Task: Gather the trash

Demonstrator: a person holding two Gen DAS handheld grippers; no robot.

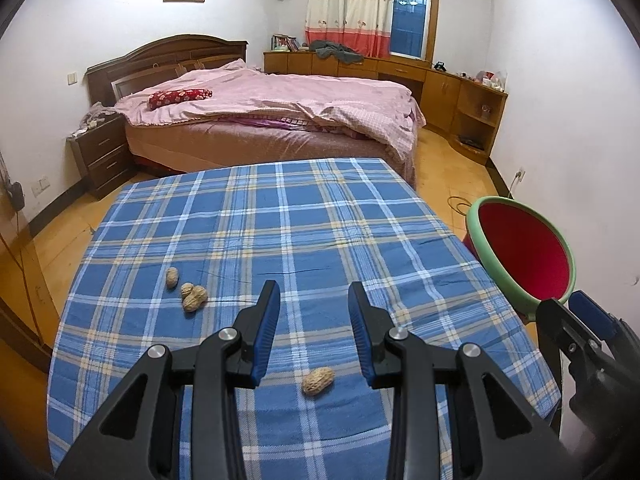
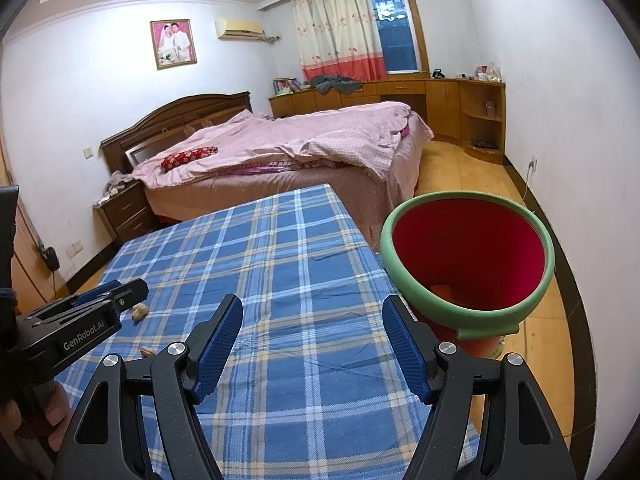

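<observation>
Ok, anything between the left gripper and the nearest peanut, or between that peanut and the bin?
Nothing visible. The nearest peanut lies on bare cloth just below the open left gripper. Toward the bin at the table's right edge there is only cloth; the right gripper hovers open nearby.

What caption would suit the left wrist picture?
Open left gripper above a peanut on the blue plaid tablecloth, three more peanuts and a red bin nearby.

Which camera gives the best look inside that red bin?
The right wrist view: the red bin faces it openly, showing its inside down to the bottom. The left wrist view catches it only at the frame's edge.
</observation>
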